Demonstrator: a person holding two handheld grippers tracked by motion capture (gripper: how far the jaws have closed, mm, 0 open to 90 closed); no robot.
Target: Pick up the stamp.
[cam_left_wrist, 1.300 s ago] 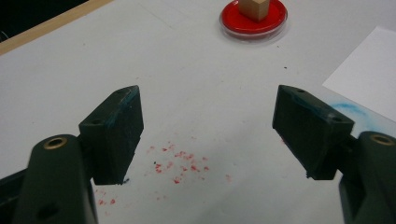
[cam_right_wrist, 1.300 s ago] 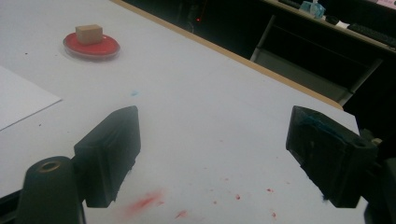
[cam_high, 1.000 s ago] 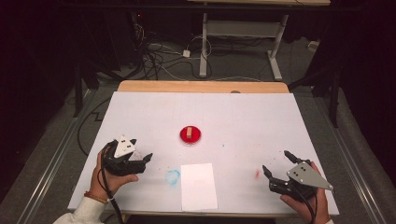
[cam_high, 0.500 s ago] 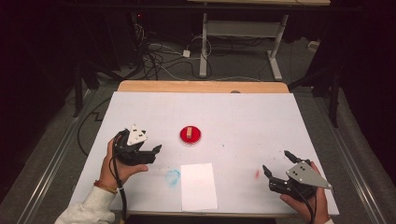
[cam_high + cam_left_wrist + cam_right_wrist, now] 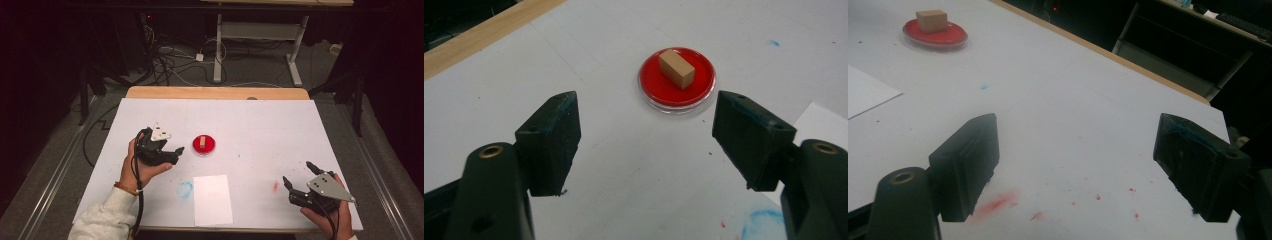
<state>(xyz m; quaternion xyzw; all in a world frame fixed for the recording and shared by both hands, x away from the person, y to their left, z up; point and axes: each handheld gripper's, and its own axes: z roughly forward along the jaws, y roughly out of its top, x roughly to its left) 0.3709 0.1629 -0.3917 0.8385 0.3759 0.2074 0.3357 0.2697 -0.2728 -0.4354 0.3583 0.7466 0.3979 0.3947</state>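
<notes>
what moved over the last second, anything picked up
The left gripper moved forward and inward toward the red dish holding the small wooden block; its jaws are open and hold nothing. The right gripper, the dish, the block and the white paper stayed put.

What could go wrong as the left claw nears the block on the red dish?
1. The block lies skewed to the open left claw, so closing may twist or tip it.
2. The shallow dish sits loose on the table; a low pad could push it away.
</notes>
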